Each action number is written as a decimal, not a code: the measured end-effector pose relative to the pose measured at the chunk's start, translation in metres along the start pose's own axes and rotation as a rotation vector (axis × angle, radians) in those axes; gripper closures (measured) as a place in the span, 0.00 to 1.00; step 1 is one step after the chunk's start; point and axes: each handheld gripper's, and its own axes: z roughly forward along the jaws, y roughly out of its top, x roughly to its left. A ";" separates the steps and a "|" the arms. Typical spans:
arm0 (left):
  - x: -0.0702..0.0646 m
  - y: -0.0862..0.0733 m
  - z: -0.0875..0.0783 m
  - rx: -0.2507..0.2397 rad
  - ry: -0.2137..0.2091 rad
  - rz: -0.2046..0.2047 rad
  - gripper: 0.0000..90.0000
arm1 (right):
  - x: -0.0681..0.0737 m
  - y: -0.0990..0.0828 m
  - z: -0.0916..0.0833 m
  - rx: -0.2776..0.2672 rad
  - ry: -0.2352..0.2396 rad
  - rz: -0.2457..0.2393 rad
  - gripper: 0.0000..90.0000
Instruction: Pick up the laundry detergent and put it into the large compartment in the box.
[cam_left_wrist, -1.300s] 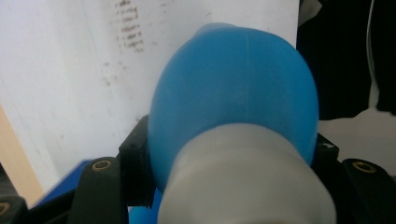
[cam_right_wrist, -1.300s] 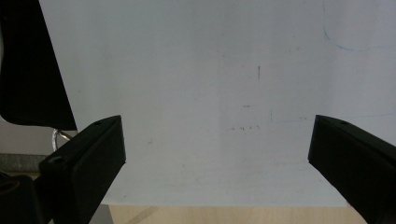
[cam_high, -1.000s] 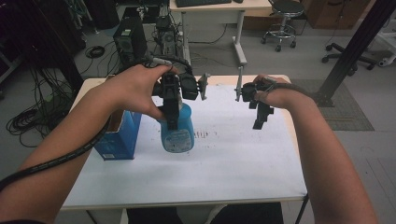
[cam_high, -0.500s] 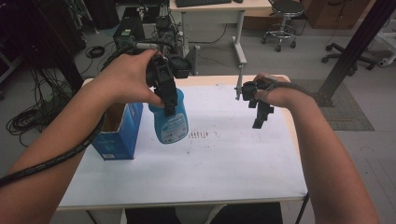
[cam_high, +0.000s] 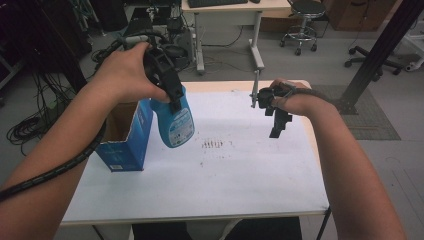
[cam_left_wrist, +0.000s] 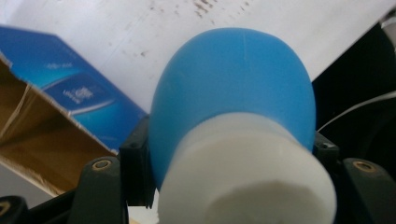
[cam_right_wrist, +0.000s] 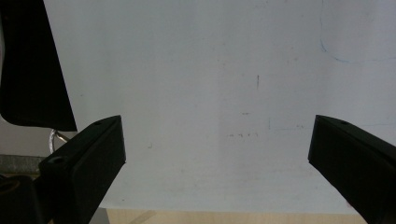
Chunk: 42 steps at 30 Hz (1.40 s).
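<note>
Two grippers: our left gripper (cam_high: 175, 97) clamps the blue bottle (cam_high: 172, 120) by its neck, lifted beside the open blue box (cam_high: 125, 145); our right gripper (cam_high: 277, 122) hangs wide above the table (cam_high: 240, 170).

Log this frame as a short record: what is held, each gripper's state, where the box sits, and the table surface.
held: blue bottle, lifted off the table, hanging tilted beside the box
left gripper: shut on the bottle near its white cap
right gripper: open, nothing between its jaws, above the table
box: blue carton, top open, at the table's left edge
table: white top with small dark marks near the middle
</note>
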 end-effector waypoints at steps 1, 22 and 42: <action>0.003 -0.001 -0.002 0.000 0.002 -0.008 0.42 | 0.000 0.000 0.000 0.001 0.001 0.002 0.04; 0.062 -0.021 -0.036 -0.023 0.037 -0.349 0.42 | -0.001 0.001 0.000 -0.004 0.003 -0.002 0.04; 0.103 -0.032 -0.065 -0.038 0.031 -0.603 0.42 | -0.003 0.008 0.004 -0.003 0.008 -0.010 0.04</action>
